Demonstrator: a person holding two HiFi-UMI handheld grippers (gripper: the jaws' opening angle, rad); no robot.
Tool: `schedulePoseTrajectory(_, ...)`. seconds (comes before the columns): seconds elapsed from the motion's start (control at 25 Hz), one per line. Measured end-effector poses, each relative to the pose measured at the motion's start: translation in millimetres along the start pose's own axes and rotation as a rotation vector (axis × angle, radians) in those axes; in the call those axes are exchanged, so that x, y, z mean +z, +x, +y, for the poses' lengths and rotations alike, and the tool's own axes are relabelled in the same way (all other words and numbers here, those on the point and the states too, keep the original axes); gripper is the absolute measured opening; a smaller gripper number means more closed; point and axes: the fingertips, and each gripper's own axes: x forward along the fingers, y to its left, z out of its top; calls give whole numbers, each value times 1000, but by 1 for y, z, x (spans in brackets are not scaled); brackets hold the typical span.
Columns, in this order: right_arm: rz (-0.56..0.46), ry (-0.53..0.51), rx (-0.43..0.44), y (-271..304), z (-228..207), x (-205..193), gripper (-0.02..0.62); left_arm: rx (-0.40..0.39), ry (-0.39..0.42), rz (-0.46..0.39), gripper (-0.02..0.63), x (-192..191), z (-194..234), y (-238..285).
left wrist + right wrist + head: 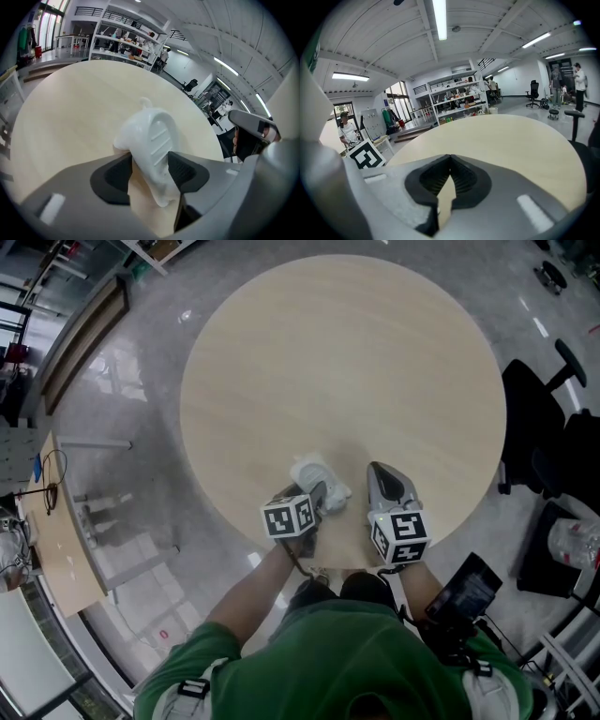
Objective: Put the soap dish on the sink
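The white soap dish lies tilted on the round wooden table near its front edge. My left gripper reaches down over it, jaws apart, with the dish's near end between the dark pads. The right pad is against the dish's ribbed face, and bare table shows between the left pad and the dish lower down. My right gripper rests just to the right of the dish, pads closed together with nothing in them. No sink is in view.
A black office chair stands right of the table, and a dark device hangs by my right side. A wooden desk is on the floor to the left. Shelving stands far behind the table.
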Motion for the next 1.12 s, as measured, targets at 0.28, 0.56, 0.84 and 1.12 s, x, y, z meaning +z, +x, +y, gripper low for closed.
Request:
schedulePoseTrajectory(0.28, -12, -13, 8, 2, 3, 6, 2, 40, 53, 12, 293, -1, 6, -1)
schedulePoseTrajectory(0.56, -44, -38, 7, -4, 10, 19, 2, 50, 77, -54, 295, 3, 10, -22)
schedulePoseTrajectory(0.84, -94, -65, -14, -30, 23, 34, 2, 25, 158, -272, 162, 28, -7, -69)
schedulePoseTrajectory(1.12, -154, -102, -43, -69, 53, 48, 2, -57, 295, -485, 8, 48, -47, -135)
